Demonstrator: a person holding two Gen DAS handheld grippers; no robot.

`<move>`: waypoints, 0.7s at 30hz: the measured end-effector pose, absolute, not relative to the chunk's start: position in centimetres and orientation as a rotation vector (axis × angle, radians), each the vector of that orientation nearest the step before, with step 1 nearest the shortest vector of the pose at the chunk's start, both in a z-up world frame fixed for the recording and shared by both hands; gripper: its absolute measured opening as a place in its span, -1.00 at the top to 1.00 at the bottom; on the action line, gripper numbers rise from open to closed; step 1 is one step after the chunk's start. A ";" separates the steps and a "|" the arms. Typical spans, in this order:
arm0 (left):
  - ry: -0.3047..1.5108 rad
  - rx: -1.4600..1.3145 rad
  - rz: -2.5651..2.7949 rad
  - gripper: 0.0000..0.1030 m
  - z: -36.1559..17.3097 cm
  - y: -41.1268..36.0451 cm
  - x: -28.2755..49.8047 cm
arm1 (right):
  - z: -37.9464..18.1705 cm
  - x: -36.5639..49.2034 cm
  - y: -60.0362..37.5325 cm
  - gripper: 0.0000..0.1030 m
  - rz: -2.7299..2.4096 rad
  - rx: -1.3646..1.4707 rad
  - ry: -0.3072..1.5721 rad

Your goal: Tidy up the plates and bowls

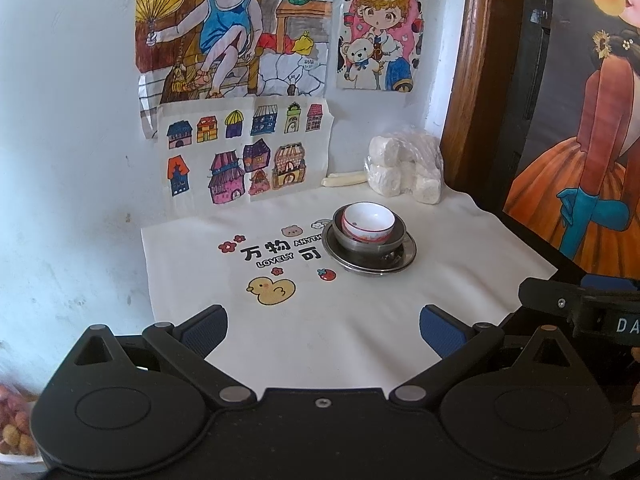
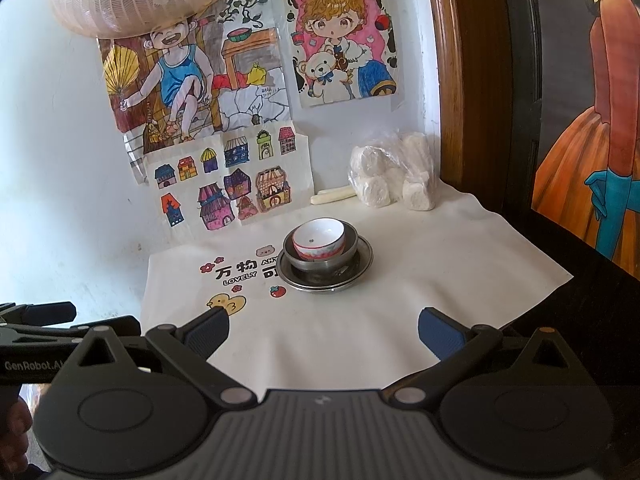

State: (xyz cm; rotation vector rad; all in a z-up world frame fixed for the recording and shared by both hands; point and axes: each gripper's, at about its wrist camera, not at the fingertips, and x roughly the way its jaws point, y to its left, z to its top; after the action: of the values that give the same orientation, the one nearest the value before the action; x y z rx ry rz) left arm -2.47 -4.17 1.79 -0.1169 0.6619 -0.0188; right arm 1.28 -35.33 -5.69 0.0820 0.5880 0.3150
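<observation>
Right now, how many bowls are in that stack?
2: a white ceramic bowl nested inside a metal bowl, which sits on a metal plate. More could hide underneath.

A dark table [image 2: 560, 320] is carrying a cream cloth [image 2: 400, 300] printed with a duck, a strawberry and lettering. A metal plate [image 2: 362, 266] is sitting on the cloth, near its middle. A clear bag of white rolls [image 2: 390, 174] is lying at the back by the wall, with a pale stick [image 2: 332, 196] lying just beside it.
</observation>
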 end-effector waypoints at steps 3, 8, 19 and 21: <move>0.657 -0.131 -0.023 -0.98 1.8 -4.1 -2.5 | -5.9 1.4 -35.3 -1.00 0.316 0.081 0.589; 0.663 -0.129 -0.025 -0.98 1.7 -4.1 -2.4 | -5.9 1.7 -35.2 -1.00 0.317 0.080 0.592; 0.672 -0.145 -0.022 -0.98 1.6 -3.8 -2.2 | -6.1 2.4 -35.1 -1.00 0.329 0.073 0.611; 0.674 -0.148 -0.022 -0.98 1.5 -3.7 -2.1 | -6.1 2.4 -35.2 -1.00 0.330 0.071 0.613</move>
State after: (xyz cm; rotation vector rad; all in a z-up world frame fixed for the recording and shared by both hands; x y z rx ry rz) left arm -2.09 -3.72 1.49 -0.1477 0.6744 -0.0222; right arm 2.41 -35.16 -6.08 0.0715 0.6132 0.3300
